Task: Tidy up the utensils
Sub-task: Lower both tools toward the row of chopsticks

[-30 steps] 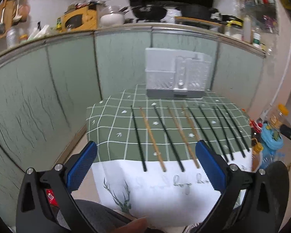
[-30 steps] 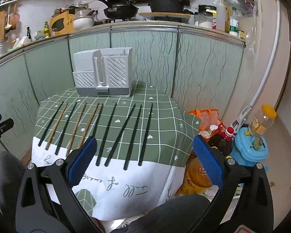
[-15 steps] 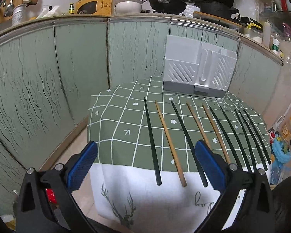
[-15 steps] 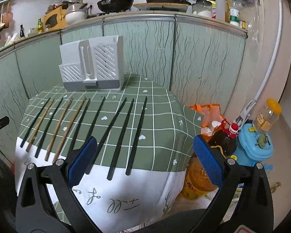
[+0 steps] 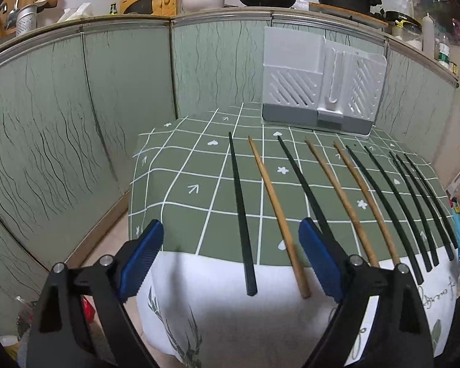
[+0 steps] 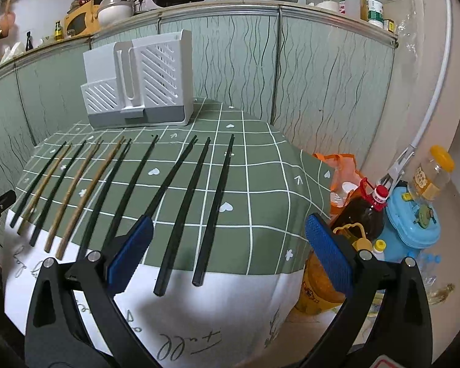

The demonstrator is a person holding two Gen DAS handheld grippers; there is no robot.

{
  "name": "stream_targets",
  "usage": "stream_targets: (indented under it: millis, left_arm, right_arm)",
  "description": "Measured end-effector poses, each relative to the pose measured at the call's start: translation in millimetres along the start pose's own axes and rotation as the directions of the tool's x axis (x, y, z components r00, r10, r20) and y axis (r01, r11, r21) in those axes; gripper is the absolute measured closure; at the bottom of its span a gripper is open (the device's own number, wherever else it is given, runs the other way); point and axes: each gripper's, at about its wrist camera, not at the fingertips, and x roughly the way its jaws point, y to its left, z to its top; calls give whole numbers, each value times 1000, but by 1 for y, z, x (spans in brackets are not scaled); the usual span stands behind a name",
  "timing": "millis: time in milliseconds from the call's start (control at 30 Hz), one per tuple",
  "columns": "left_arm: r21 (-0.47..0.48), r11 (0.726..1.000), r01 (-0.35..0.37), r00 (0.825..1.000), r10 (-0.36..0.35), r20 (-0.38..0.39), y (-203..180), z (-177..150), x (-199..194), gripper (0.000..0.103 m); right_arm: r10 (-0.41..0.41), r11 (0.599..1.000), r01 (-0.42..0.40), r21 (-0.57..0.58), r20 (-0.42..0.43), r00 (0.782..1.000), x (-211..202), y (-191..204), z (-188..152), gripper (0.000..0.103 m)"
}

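Note:
Several black chopsticks and three wooden ones lie side by side on the green checked tablecloth (image 5: 184,184), their near ends over the front edge. Behind them stands a white and grey utensil holder (image 5: 319,82), also in the right wrist view (image 6: 138,82). My left gripper (image 5: 230,224) hovers at the row's left end; its jaws are closing, with the leftmost black chopstick (image 5: 240,202) and a wooden chopstick (image 5: 276,202) between them, untouched. My right gripper (image 6: 230,219) is open at the right end, framing the two rightmost black chopsticks (image 6: 217,196).
A green panelled counter wraps behind the table, with pans and jars on top. On the floor to the table's right are an orange bag (image 6: 340,165), a dark oil bottle (image 6: 365,211), a blue container (image 6: 414,230) and a yellow-capped jar (image 6: 432,171).
Both grippers have come down and closer to the table's front edge, so the chopstick ends now sit between the fingers. The left jaws have narrowed a little.

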Motion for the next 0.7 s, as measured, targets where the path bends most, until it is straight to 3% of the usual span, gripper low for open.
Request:
stream_targets:
  millis: [100, 167, 367, 533, 700]
  left_arm:
    - [-3, 1000, -18, 1000, 17, -5, 1, -3, 6, 15]
    - [-9, 1000, -26, 1000, 26, -5, 2, -5, 9, 23]
    - [0, 1000, -28, 999, 28, -31, -1, -12, 19, 32]
    - [6, 999, -47, 999, 47, -21, -2, -18, 19, 41]
    - [20, 997, -81, 997, 81, -2, -4, -22, 17, 46]
  right_arm:
    - [-2, 1000, 2, -7, -1, 1000, 8, 1, -5, 8]
    - [-5, 1000, 5, -10, -6, 1000, 13, 1, -9, 9]
    - [-12, 1000, 12, -3, -44, 999, 27, 0, -18, 20]
    - [-22, 1000, 21, -6, -55, 998, 31, 0, -23, 33]
    - [-27, 998, 24, -64, -39, 999, 28, 13, -28, 58]
